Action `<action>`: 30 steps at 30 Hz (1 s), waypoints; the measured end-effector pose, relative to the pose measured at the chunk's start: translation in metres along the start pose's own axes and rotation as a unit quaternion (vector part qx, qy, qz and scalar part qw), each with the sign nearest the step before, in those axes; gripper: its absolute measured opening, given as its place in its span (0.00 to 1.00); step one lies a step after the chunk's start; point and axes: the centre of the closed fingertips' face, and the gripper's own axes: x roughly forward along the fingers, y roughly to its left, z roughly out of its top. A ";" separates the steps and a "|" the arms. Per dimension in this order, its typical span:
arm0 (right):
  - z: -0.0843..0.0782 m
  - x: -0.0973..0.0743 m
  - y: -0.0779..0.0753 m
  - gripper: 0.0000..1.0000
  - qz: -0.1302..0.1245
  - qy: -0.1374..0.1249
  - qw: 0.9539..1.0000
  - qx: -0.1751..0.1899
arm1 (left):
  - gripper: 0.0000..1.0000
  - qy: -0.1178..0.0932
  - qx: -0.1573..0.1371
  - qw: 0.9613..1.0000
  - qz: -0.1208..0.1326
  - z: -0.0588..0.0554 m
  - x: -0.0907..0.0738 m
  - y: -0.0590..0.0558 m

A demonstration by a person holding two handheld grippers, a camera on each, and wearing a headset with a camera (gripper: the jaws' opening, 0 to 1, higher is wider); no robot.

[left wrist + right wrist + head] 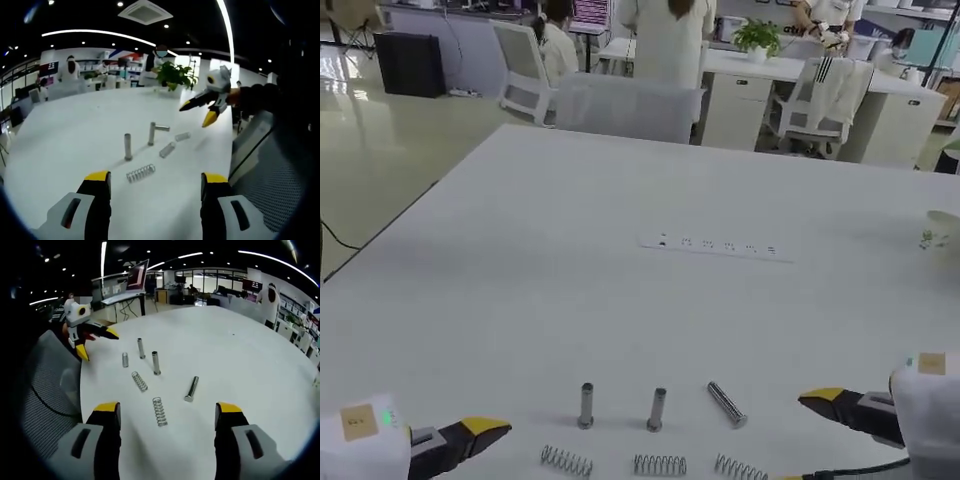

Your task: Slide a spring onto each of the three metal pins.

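Three metal pins stand in a row near the table's front edge: the left pin [586, 405] and the middle pin [657, 410] are upright, the right pin [726, 404] lies on its side. In front of each lies a spring: left [566, 461], middle [660, 465], right [740, 468]. My left gripper [480, 432] hovers open at the bottom left, a short way from the left spring [140, 173]. My right gripper [808, 437] is open at the bottom right, beside the lying pin [191, 389] and the nearest spring [159, 411]. Neither holds anything.
The white table [620, 200] stretches far ahead. A flush power strip [715, 245] sits mid-table and a cup [942, 228] stands at the right edge. A grey chair [630, 108] is behind the far edge, with people and desks beyond.
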 end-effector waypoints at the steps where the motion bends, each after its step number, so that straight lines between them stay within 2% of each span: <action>1: 0.002 0.001 -0.002 0.75 0.000 0.001 1.000 0.000 | 0.69 0.000 0.000 1.000 0.001 0.000 0.000 0.000; 7: 0.014 0.010 -0.011 0.71 -0.004 0.002 1.000 -0.005 | 0.69 0.000 -0.002 1.000 0.005 -0.001 -0.001 0.001; 15: 0.024 0.026 -0.024 0.61 -0.009 0.019 1.000 -0.009 | 0.69 -0.001 -0.005 1.000 0.010 -0.002 -0.003 0.001; 30: 0.029 0.059 -0.046 0.37 -0.031 0.077 0.997 0.001 | 0.68 -0.003 -0.009 1.000 0.014 -0.003 -0.004 0.002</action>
